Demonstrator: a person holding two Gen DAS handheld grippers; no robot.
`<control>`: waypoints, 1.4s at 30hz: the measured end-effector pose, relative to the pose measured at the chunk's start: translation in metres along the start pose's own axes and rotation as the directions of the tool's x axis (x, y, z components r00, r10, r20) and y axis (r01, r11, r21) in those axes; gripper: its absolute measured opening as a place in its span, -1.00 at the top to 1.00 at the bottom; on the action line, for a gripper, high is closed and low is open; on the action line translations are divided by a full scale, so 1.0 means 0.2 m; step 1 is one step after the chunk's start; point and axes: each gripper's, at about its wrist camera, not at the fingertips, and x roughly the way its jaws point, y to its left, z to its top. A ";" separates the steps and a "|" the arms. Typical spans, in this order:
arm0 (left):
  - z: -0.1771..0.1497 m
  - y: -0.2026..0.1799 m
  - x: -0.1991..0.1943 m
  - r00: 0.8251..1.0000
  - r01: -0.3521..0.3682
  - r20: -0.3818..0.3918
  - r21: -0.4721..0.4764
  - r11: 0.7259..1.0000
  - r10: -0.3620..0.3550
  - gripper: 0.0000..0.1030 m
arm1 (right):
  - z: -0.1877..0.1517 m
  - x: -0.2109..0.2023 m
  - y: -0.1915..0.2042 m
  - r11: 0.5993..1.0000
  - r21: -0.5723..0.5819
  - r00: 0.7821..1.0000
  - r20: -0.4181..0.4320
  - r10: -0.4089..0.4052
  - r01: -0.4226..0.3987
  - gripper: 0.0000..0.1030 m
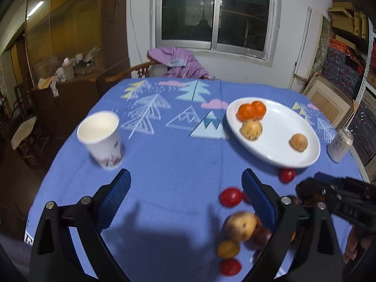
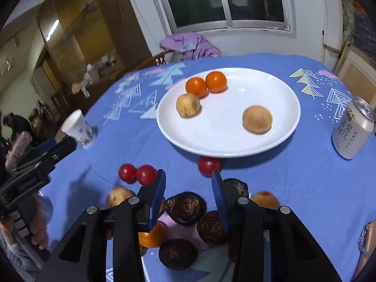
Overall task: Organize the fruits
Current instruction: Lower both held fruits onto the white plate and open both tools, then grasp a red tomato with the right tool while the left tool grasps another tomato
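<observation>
A white plate (image 2: 282,98) (image 1: 305,127) on the blue tablecloth holds two orange tangerines (image 2: 206,84) (image 1: 251,110) and two tan fruits (image 2: 257,119) (image 1: 298,142). Loose fruit lies near the front: red tomatoes (image 2: 137,173) (image 1: 231,196), a yellowish fruit (image 1: 240,225), dark brown fruits (image 2: 185,208) and an orange one (image 2: 152,235). My right gripper (image 2: 188,196) is open above the dark fruits, a little short of the plate, holding nothing. My left gripper (image 1: 185,202) is wide open and empty over bare cloth, left of the loose fruit.
A white paper cup (image 1: 101,138) (image 2: 78,129) stands at the left of the table. A drink can (image 2: 352,129) (image 1: 340,144) stands right of the plate. A chair with purple cloth (image 1: 181,63) is behind the table.
</observation>
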 end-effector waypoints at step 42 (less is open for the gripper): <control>-0.08 -0.10 0.37 0.989 -0.013 -0.148 0.065 0.998 0.022 -0.81 | -0.22 -0.37 -0.01 1.000 -0.018 0.986 0.165 0.024 -0.021 0.42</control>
